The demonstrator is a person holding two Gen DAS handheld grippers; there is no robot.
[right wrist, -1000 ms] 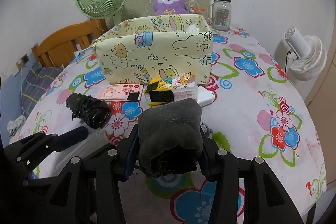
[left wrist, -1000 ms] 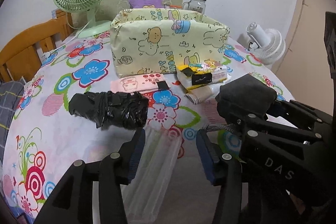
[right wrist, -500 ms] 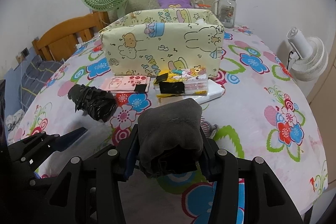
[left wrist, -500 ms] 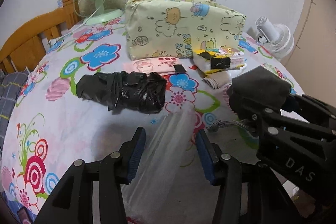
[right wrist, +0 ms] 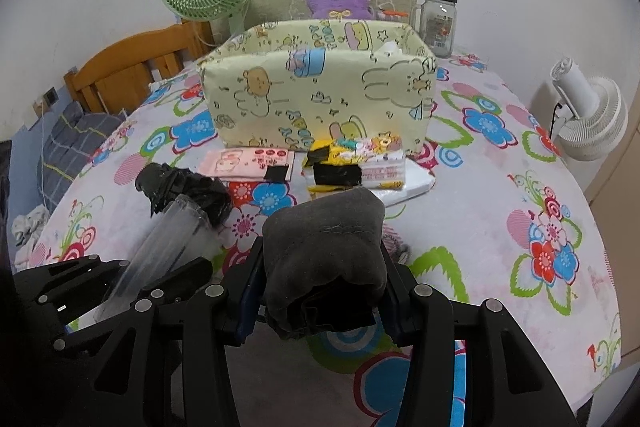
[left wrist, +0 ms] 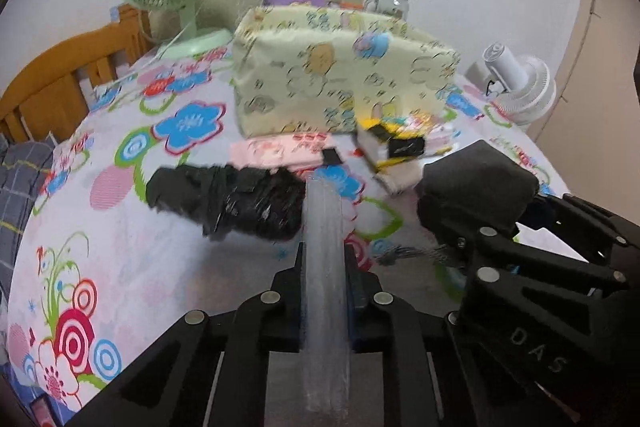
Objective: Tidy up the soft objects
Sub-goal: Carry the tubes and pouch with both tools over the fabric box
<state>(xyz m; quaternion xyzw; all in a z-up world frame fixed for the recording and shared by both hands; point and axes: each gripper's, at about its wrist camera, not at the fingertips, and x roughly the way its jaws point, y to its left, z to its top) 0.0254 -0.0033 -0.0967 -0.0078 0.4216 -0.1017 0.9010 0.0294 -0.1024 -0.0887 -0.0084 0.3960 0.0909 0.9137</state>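
Left wrist view shows our left tongs point(left wrist: 325, 283) clenched on a clear plastic bag point(left wrist: 324, 227), flattened between the pads and sticking out ahead of them. Our right tongs point(right wrist: 320, 271) grasp a rolled grey cloth point(right wrist: 324, 227), which bulges up above the fingers; a thin cord point(left wrist: 412, 254) trails from it toward the left tongs.

Just ahead of the left tongs, and touching the bag's far end as far as we can tell, lies a black crumpled bag point(left wrist: 236, 199). Beyond it sits a flat pink packet point(right wrist: 250, 163), and ahead of the right tongs a stack of small packets point(right wrist: 360, 163) on a white pad point(right wrist: 412, 187). Behind all of these stands the open yellow fabric bin point(right wrist: 320, 99).

We judge the task barely begun: both tongs hold one soft thing each, but neither is in the bin yet. Something white point(right wrist: 388, 47) peeks above the far rim, so one item may already be inside; we cannot tell what. The black bag, the pink packet and the stack are left on the flowered cloth point(right wrist: 500, 187), well short of the bin's opening.
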